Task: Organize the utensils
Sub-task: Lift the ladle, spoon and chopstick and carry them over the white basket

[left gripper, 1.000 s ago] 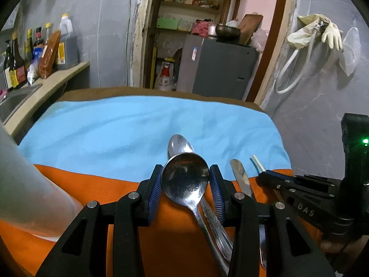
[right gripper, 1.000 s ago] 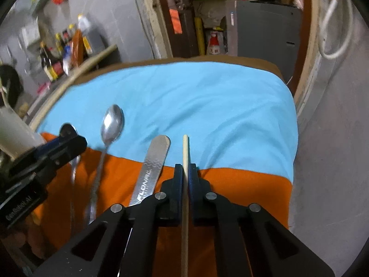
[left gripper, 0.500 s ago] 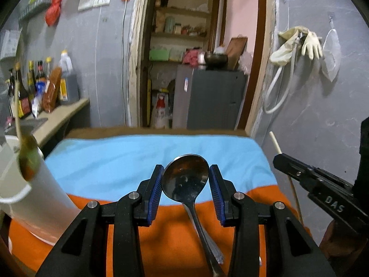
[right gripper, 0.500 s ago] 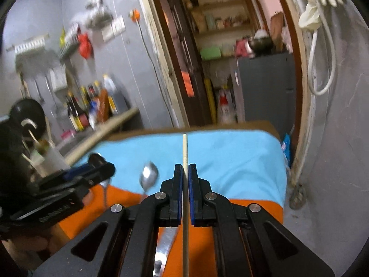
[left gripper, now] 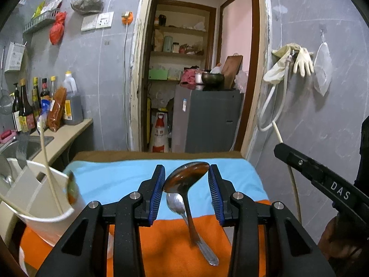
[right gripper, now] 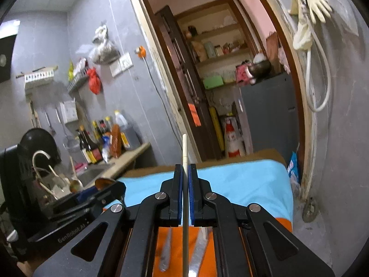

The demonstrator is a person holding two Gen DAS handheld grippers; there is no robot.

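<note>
Left wrist view: the left gripper (left gripper: 186, 190) is pinching a spoon (left gripper: 185, 180); the right gripper (right gripper: 185, 192) is clamping a chopstick (right gripper: 184, 152). Both should travel steadily toward the white holder (left gripper: 39, 198).

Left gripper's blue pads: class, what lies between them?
In the left wrist view, a steel spoon has its bowl clamped between the left gripper pads, handle pointing back toward the camera. A second spoon lies on the cloth beneath it.

Holder (left gripper: 43, 198) left of spoon (left gripper: 176, 202), seemingly.
</note>
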